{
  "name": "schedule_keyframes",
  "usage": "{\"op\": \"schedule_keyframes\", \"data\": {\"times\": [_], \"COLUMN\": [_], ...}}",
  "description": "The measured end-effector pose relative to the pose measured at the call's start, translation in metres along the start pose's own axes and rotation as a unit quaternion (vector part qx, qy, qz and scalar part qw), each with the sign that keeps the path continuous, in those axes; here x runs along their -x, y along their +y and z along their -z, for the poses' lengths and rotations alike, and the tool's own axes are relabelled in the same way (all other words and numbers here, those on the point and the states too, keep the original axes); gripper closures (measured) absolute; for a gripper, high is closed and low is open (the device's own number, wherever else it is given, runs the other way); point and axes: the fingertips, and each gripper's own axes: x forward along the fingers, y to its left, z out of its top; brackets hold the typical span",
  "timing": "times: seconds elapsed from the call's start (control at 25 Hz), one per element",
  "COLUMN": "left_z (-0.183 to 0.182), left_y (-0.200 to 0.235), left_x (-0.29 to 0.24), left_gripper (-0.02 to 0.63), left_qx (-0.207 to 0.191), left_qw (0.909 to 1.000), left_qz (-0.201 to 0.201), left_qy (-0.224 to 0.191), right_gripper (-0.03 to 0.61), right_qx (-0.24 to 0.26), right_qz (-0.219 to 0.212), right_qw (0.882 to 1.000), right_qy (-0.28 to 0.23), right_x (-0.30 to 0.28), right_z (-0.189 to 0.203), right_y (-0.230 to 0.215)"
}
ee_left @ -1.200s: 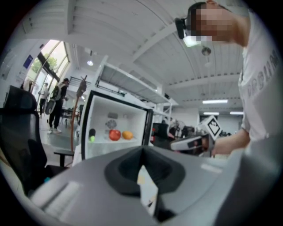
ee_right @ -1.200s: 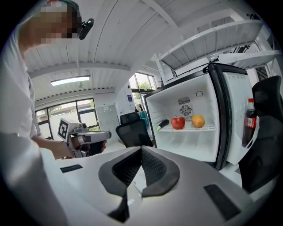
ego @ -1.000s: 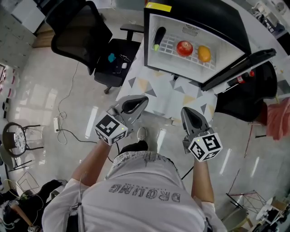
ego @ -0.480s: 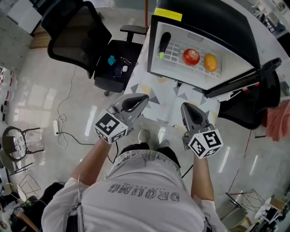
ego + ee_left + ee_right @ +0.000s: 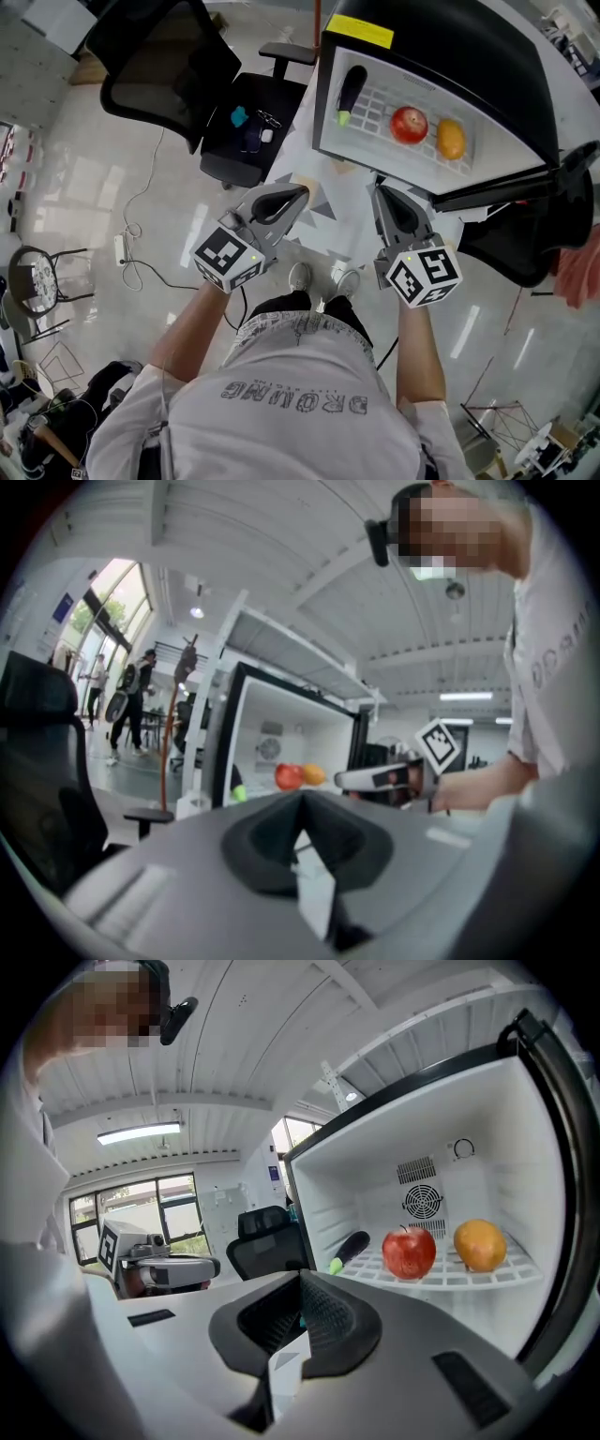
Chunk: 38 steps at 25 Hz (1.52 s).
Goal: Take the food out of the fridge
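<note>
**Shut jaws, loose fruit**

We hold the left gripper (image 5: 292, 197) and right gripper (image 5: 384, 199) shut and empty, short of the open fridge (image 5: 441, 37). The eggplant (image 5: 351, 89), apple (image 5: 409, 124) and orange (image 5: 451, 139) lie on its wire shelf (image 5: 380, 103). Reaching in closed, we may nudge the round apple and roll it off.

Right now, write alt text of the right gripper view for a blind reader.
An open white-walled fridge holds a dark eggplant, a red apple and an orange fruit on its wire shelf. The grey right gripper, shut and empty, fills the foreground.
</note>
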Motion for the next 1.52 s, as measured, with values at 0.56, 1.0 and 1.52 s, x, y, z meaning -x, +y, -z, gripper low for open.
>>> {"op": "schedule_keyframes", "data": {"times": [0.56, 1.0, 1.52], "left_z": [0.012, 0.01, 0.015], "left_y": [0.017, 0.036, 0.041], "left_x": [-0.023, -0.027, -0.013], "left_gripper": [0.61, 0.609, 0.61], "left_qx": [0.02, 0.024, 0.034], "left_qw": [0.9985, 0.9973, 0.9965], "left_qz": [-0.05, -0.069, -0.076], "left_qy": [0.007, 0.003, 0.001], "right_gripper": [0.577, 0.535, 0.517], "right_qx": [0.007, -0.002, -0.013], "right_qz": [-0.023, -0.02, 0.002], "right_qw": [1.0, 1.0, 1.0], "right_qy": [0.007, 0.011, 0.027], "right_x": [-0.065, -0.117, -0.153], "right_z": [-0.01, -0.016, -0.012], "right_y": [-0.038, -0.051, -0.063]}}
